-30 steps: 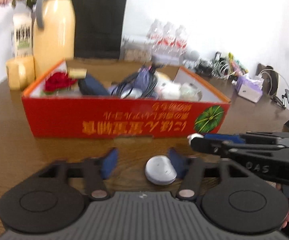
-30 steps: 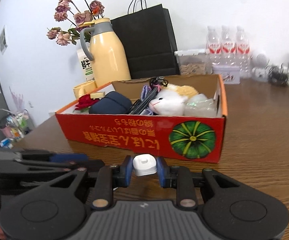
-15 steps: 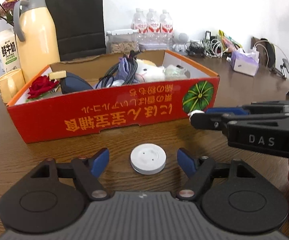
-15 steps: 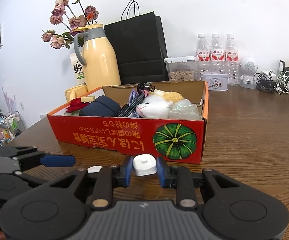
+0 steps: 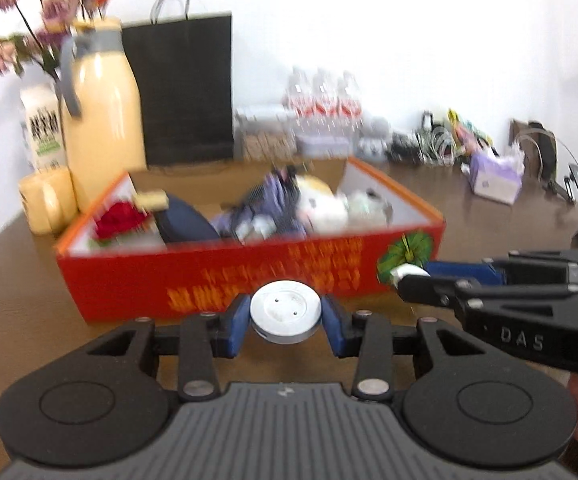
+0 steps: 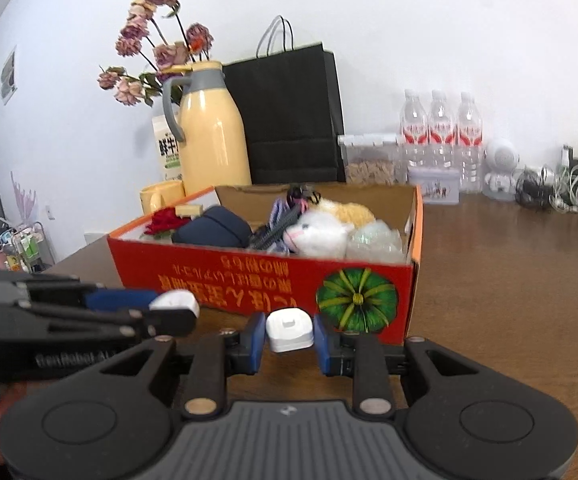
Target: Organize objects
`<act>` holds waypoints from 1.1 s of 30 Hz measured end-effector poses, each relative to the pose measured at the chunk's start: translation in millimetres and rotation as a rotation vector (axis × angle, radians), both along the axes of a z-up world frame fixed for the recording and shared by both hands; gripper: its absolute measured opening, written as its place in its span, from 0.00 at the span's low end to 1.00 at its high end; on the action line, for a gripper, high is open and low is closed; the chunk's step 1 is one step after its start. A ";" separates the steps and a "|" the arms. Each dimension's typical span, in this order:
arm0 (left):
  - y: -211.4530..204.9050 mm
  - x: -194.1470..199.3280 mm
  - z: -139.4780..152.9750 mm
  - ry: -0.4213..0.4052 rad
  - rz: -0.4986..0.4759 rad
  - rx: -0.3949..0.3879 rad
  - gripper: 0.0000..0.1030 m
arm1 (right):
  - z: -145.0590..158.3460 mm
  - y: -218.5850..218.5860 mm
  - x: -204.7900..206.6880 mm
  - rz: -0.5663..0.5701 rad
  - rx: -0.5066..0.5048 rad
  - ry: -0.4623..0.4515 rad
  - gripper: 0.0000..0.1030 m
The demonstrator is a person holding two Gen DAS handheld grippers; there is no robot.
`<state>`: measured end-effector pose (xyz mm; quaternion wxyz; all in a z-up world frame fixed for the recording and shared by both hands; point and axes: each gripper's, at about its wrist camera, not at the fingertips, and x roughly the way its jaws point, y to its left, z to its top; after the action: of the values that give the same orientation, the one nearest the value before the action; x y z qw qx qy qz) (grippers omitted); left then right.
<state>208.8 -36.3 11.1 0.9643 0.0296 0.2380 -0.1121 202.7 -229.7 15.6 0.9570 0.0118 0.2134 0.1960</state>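
A white round disc (image 5: 285,312) sits between the blue pads of my left gripper (image 5: 285,318). Its jaws are closing, and both pads touch the disc's rim. The right wrist view shows that gripper (image 6: 171,312) from the side at the left, with the disc's white edge at its tip. My right gripper (image 6: 289,334) is shut on a small white plug-like block (image 6: 289,330), just in front of the red cardboard box (image 6: 249,276). The box (image 5: 225,276) holds a white plush toy (image 6: 317,236), a red rose, a dark blue pouch and cables.
Behind the box stand a yellow thermos jug (image 6: 213,136), a yellow mug (image 6: 161,196), a milk carton, dried flowers and a black paper bag (image 6: 289,116). Water bottles (image 6: 441,120), a food container, tangled cables and a tissue pack (image 5: 497,180) line the back of the brown wooden table.
My left gripper's fingers, wide apart around the disc lying on the table, have closed onto it. The right gripper has kept its hold on the white block.
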 end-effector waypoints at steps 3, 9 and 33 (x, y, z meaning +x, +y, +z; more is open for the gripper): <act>5.1 2.8 16.3 -0.063 0.016 0.005 0.39 | 11.0 1.9 2.9 0.000 -0.001 -0.033 0.24; 14.5 19.1 42.8 -0.156 0.061 0.000 0.39 | 36.8 8.1 22.1 -0.011 -0.009 -0.111 0.24; 26.3 112.8 27.2 -0.218 0.259 0.028 1.00 | 24.7 11.2 144.7 -0.186 -0.044 -0.045 0.59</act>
<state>321.6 -10.0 38.4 0.9903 0.0243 0.1353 0.0205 347.4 -218.5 40.4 0.9757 0.0061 0.1940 0.1020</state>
